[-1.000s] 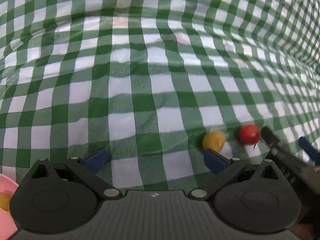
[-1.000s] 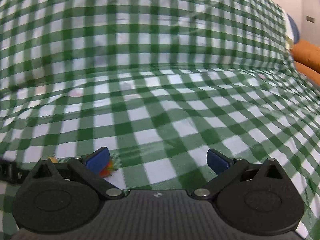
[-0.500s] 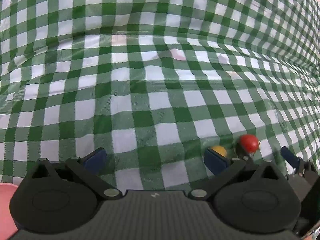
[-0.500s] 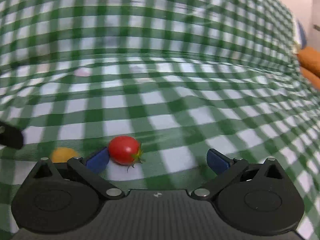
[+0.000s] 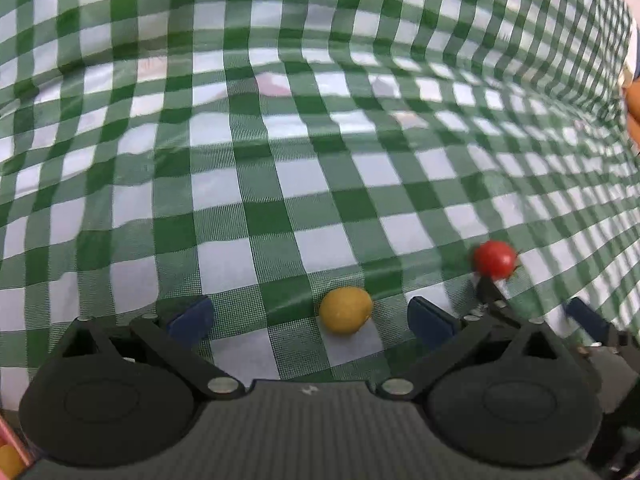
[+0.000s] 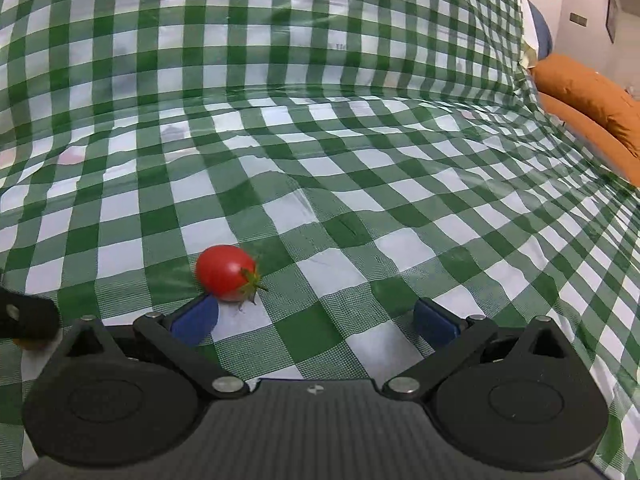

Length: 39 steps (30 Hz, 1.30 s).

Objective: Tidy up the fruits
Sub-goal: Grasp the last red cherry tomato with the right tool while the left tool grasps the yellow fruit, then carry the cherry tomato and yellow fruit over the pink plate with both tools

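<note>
A small yellow tomato (image 5: 345,309) lies on the green checked cloth (image 5: 280,160), between the blue pads of my open left gripper (image 5: 312,318) and nearer the right pad. A red cherry tomato (image 5: 494,259) sits further right, just beyond the left fingertip of my right gripper. In the right wrist view the red tomato (image 6: 226,273) with its green stem rests just ahead of the left blue pad (image 6: 195,319). My right gripper (image 6: 316,320) stands open with nothing between its fingers. A dark part of the left gripper (image 6: 24,318) shows at the left edge.
A pink container edge (image 5: 10,454) with a yellow fruit inside shows at the bottom left of the left wrist view. Orange cushions (image 6: 592,108) lie beyond the cloth's right edge. The cloth is wrinkled and rises toward the back.
The left gripper has shifted right, so the yellow tomato now lies between its pads. The right gripper has drawn back a little and the red tomato sits ahead of its left pad.
</note>
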### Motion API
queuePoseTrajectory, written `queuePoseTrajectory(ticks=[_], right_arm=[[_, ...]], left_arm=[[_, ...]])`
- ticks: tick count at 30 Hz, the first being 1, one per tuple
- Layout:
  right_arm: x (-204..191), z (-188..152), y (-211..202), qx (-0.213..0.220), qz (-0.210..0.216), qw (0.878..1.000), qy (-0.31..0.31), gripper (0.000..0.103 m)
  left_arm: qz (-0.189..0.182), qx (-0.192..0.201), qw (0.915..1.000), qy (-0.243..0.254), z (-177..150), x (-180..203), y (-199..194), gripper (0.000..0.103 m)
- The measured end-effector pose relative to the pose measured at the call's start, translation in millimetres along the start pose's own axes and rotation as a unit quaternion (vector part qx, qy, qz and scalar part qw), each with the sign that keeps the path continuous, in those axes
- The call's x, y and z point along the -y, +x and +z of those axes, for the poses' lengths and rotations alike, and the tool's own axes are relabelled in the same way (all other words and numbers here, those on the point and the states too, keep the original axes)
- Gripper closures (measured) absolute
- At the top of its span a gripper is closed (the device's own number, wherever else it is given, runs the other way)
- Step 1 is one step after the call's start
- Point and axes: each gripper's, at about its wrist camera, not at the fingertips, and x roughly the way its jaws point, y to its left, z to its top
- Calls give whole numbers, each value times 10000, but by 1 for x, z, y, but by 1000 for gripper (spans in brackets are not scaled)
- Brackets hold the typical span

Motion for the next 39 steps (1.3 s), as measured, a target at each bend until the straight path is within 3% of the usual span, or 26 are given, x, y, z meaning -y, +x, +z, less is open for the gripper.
queuePoseTrajectory(ticks=[18,19,20,21,22,23,24,25,33,39], right_arm=[[-8,12,16,146,157,9997,-104,1],[-10,12,14,182,155,9996,-177,7],[-11,12,12,214,238,9991,-273,12],[-12,12,11,242,358,9984,-358,24],[-14,12,9,255,483,9976,-419,32],[-15,13,7,241,623,9967,-450,45],[-16,13,6,232,757,9958,-470,63],[-18,14,5,212,904,9945,-478,72],[-10,21,-2,191,965,9951,-18,72],[-4,25,-14,222,1037,9943,69,72]], left_arm=[[369,-26,9990,244,0,4,9,2],[414,-15,9990,142,2,2,7,9],[473,28,9989,45,3,0,4,24],[520,92,9986,-23,5,0,0,33],[503,112,9987,-59,5,-1,-3,50],[420,98,9990,-123,6,-1,-5,68],[263,84,9994,-189,5,-2,-8,75],[177,69,9996,-221,5,-2,-9,75],[31,254,9997,19,-3,10,-28,75],[-186,411,9990,-54,-27,1,-67,75]])
